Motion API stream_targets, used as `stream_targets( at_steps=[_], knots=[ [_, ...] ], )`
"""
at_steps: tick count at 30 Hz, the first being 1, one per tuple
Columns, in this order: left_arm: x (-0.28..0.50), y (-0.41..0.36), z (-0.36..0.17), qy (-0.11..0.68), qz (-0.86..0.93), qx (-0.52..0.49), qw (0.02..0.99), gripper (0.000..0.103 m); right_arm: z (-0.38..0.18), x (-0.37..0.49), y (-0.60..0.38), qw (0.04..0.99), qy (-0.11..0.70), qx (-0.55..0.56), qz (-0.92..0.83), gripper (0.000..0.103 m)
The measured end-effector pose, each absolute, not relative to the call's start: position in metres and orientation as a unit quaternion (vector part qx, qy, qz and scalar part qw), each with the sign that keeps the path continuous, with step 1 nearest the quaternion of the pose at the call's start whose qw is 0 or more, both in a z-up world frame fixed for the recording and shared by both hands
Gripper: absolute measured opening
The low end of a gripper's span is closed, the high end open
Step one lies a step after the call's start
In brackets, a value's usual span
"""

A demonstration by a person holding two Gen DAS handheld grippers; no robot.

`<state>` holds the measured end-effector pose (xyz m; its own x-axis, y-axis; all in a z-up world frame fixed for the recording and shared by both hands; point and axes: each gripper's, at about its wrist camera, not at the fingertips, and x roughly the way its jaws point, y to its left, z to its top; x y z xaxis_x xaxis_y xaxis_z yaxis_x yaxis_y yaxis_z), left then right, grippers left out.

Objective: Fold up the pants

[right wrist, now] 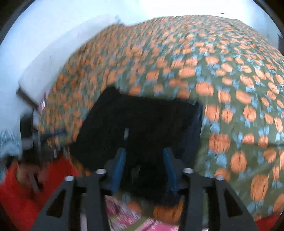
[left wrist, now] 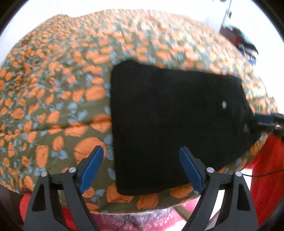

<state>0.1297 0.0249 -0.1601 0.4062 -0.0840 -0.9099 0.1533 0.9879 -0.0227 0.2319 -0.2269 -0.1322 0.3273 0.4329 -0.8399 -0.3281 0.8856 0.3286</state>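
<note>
A black fabric pants bundle (left wrist: 174, 122), folded to a rough square, fills my left view's centre-right. My left gripper (left wrist: 141, 167) hovers spread at its lower-left corner — my right gripper (right wrist: 144, 165), seemingly half-spread and empty, sits at its near edge.

A: Bright daylight; the white wall (left wrist: 159, 7) is blown out, and the fisheye bends the edges.
B: The right wrist view is motion-smeared; the black pants (right wrist: 142, 124) lose all detail.
</note>
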Motion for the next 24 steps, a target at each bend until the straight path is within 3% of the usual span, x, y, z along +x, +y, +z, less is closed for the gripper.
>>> stream_targets(
  at_steps=[3,8,15,17,19,21,24],
  knots=[
    [0.131,0.029,-0.169,0.558,-0.061,0.027,0.827,0.087,-0.164,0.218,-0.218,0.786,0.581,-0.003,0.211,0.06],
    [0.147,0.08,-0.156,0.54,-0.028,-0.062,0.839,0.088,-0.149,0.226,-0.268,0.797,0.548,0.137,0.215,0.08],
    [0.177,0.092,-0.202,0.6,-0.117,-0.16,0.775,0.087,-0.201,0.264,-0.281,0.728,0.597,0.237,0.238,0.08],
    [0.178,0.08,-0.204,0.606,-0.144,-0.162,0.765,0.074,-0.214,0.269,-0.278,0.715,0.606,0.247,0.246,0.077],
    [0.174,0.066,-0.193,0.602,-0.129,-0.134,0.777,0.043,-0.217,0.269,-0.273,0.706,0.611,0.249,0.257,0.064],
    [0.166,0.047,-0.169,0.576,-0.119,-0.085,0.804,0.024,-0.208,0.269,-0.268,0.717,0.606,0.227,0.258,0.045],
    [0.162,0.023,-0.127,0.535,-0.13,-0.046,0.834,0.021,-0.181,0.264,-0.259,0.74,0.579,0.212,0.269,0.033]
  ],
)
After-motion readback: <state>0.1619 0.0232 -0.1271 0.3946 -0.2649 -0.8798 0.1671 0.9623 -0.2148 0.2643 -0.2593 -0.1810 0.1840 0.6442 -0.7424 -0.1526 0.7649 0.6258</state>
